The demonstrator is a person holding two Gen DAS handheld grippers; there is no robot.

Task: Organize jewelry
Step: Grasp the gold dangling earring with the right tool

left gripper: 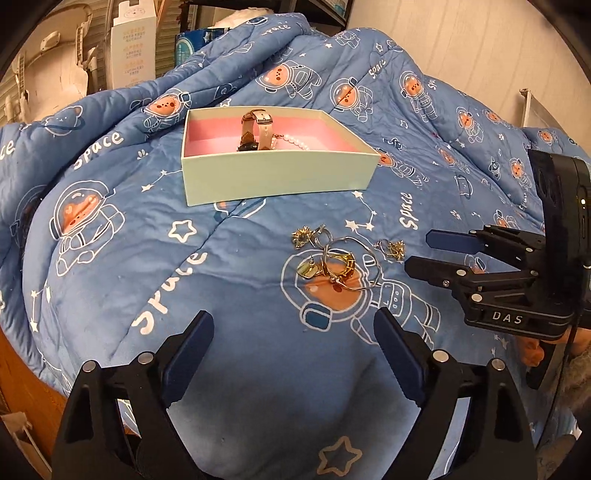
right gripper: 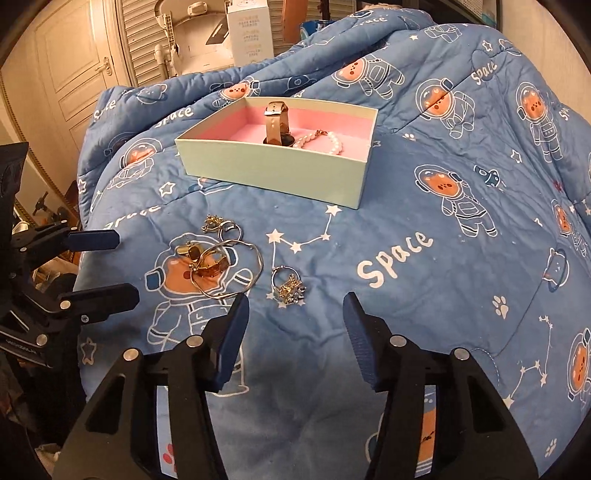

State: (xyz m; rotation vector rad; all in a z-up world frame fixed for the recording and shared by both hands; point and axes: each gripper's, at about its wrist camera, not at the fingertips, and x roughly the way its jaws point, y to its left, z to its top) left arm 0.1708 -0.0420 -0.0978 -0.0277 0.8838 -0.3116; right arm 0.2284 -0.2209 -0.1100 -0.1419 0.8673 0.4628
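Observation:
A pale green box (left gripper: 280,177) (right gripper: 273,173) with a pink lining sits on the blue quilt. It holds a watch (left gripper: 255,127) (right gripper: 276,122) and a pearl bracelet (left gripper: 295,142) (right gripper: 325,142). A pile of gold jewelry (left gripper: 336,266) (right gripper: 214,262) lies in front of the box: a thin bangle, rings and earrings. A separate flower earring (left gripper: 393,249) (right gripper: 288,290) lies beside it. My left gripper (left gripper: 295,332) is open and empty, just short of the pile. My right gripper (right gripper: 295,310) (left gripper: 417,251) is open and empty, right at the flower earring.
The blue space-print quilt (left gripper: 184,280) (right gripper: 424,295) covers a rounded mound and bunches up behind the box. White cartons (left gripper: 129,48) (right gripper: 251,29) and a door (right gripper: 77,66) stand behind the bed.

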